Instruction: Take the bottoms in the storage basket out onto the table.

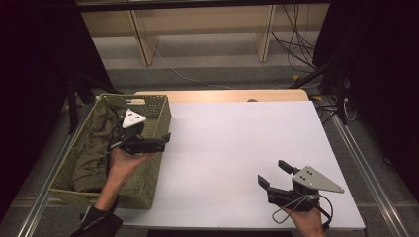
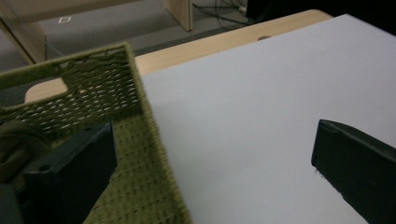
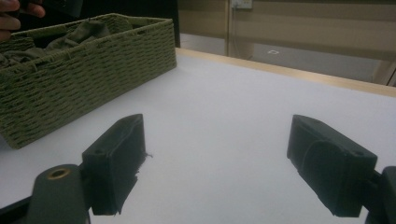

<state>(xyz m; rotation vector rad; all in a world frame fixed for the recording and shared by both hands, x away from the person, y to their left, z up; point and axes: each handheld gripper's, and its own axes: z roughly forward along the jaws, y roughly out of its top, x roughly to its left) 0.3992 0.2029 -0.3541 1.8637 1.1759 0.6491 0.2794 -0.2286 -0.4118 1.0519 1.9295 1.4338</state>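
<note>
Olive cloth (image 1: 94, 148) half-hidden inside woven basket (image 1: 158, 106)

Left gripper (image 1: 160, 139) sits at centre left of the high view, fingers (image 2: 70, 172) spread; right gripper (image 1: 274, 174) at lower right, fingers (image 3: 116, 158) spread wide.

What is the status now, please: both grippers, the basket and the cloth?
Left gripper open, over basket right rim. Right gripper open, empty, over bare table. Olive cloth lies inside basket. Nothing in the way.
</note>
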